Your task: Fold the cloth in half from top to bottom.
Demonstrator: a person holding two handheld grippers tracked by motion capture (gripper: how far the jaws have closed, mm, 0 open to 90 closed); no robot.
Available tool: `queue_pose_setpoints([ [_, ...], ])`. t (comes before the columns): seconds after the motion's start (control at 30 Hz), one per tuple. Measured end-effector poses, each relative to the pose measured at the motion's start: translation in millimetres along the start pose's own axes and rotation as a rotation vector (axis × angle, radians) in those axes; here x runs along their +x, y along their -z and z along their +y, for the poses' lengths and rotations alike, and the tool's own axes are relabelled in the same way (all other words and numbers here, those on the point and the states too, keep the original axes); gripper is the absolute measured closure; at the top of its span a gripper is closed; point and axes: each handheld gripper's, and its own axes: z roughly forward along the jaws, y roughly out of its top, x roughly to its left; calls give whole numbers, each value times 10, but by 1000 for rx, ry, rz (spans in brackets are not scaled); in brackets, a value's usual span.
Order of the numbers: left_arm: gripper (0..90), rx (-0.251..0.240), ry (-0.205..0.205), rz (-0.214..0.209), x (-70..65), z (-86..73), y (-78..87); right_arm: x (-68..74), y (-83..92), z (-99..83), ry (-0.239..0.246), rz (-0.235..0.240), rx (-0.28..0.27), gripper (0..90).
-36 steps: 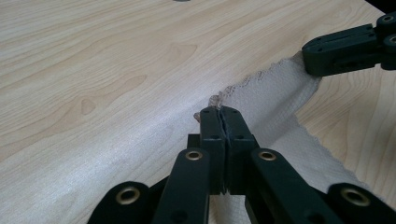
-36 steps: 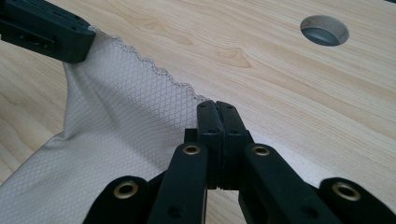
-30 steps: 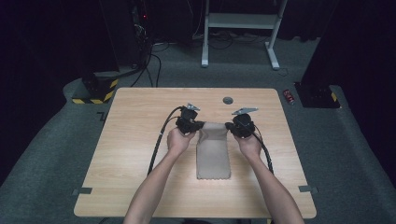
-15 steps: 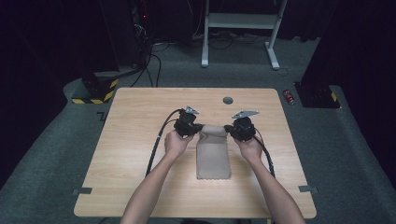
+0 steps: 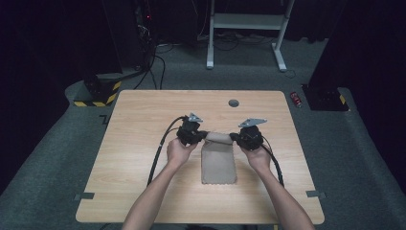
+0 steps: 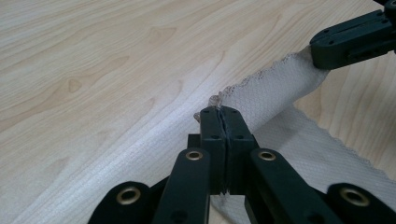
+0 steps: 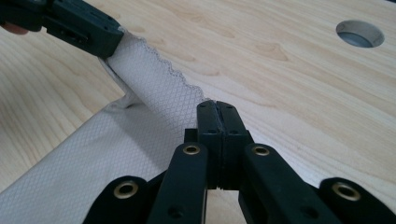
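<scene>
far cloth edge (image 5: 218, 138) curled slightly further toward the person, both tools barely shifted

The cloth's (image 5: 219, 160) 2 far corners vanish inside the pinched fingers (image 6: 212, 135). The worktop's (image 5: 143, 143) near edge is cut off at the bottom of the high view. The small red thing (image 5: 297, 98) on the floor is too small to identify.

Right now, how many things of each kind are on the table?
Cloths: 1, the beige cloth
Grippers: 2, the left gripper and the right gripper, each clamped on a far corner of the cloth
Round holes in the table: 1, the hole
Total: 4
</scene>
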Motion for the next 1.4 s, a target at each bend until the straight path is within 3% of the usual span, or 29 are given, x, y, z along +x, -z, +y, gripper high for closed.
queue_pose_setpoints([
  [0.3, 888, -5, -18, -25, -70, -66, 42, 23, 74, -93, -8, 17, -12, 897],
  [0.63, 888, -23, 18, -41, -84, -146, 95, 70, 120, -112, 2, 35, -24, 897],
  [1.4, 888, -46, -24, -45, -185, -234, 219, 140, 217, -184, 15, 63, -47, 896],
])
